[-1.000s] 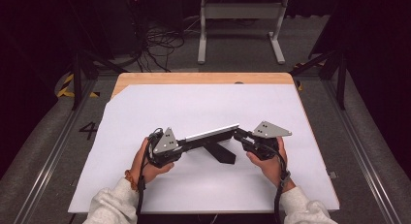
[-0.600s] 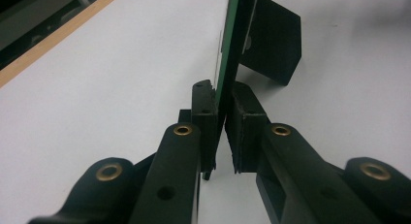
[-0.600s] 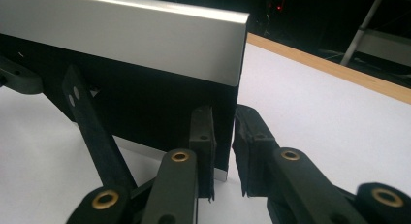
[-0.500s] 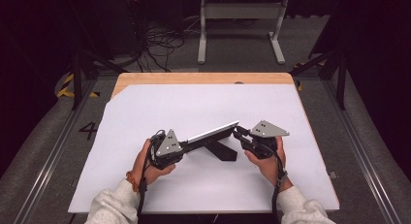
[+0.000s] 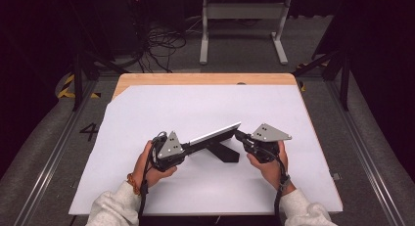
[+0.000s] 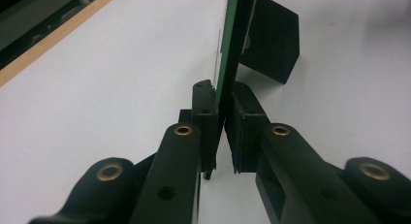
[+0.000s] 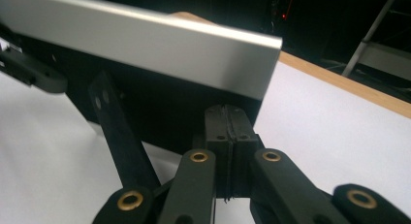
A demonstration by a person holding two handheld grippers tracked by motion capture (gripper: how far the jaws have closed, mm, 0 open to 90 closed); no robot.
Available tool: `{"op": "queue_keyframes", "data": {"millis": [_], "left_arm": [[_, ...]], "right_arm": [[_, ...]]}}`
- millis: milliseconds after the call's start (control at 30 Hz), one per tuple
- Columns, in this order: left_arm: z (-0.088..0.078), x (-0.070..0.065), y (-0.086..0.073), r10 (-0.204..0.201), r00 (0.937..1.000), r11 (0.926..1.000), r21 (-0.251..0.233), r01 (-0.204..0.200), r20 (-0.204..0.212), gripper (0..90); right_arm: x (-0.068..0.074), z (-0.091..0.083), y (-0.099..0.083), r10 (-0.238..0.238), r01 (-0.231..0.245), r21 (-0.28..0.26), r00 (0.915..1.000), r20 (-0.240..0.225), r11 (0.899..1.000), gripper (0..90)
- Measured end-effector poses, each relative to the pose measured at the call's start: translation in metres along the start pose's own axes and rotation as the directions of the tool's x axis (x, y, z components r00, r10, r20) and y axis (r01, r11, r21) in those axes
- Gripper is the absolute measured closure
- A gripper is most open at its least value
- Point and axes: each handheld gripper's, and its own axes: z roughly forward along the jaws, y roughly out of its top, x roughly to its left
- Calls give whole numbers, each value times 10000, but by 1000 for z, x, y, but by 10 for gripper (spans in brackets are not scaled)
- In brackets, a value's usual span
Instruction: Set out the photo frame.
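Where floor meets table, numeral 4 [image 5: 89, 131].

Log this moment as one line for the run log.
left gripper: shut on frame edge | right gripper: shut, at frame's back | frame: tilted, stand on white sheet

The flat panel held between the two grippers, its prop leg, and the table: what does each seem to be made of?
The panel has a silver edge with a soft brushed sheen, likely metal; its back looks matte black, perhaps plastic. The left gripper view shows a green edge, which I cannot identify. The prop leg is dull black, probably plastic. The table shows pale wood grain at its far edge, under a matte white sheet.
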Motion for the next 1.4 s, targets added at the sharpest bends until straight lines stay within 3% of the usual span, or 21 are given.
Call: {"op": "queue_keyframes", "data": {"millis": [433, 667, 933, 1200, 1400], "left_arm": [[0, -10, 3, 472, 9988, 9988, 117, -470, -144, 842], [2, -13, 4, 527, 9983, 9986, 109, -524, -247, 836], [3, -15, 5, 583, 9977, 9982, 136, -579, -340, 828], [-6, -15, 4, 472, 9985, 9988, -81, -474, -282, 818], [-10, -16, 3, 402, 9990, 9989, -217, -407, -215, 835]], "right_arm": [[14, 13, 5, -276, 277, 49, 9994, -197, 9996, 900], [14, 16, 5, -97, 98, 31, 9997, -237, 9999, 900], [23, 15, 10, -459, 459, -20, 9985, -302, 9989, 900], [9, 11, 8, 36, -38, -145, 10000, -89, 9999, 900], [8, 12, 9, 45, -47, -140, 9999, -114, 9999, 900]]}}
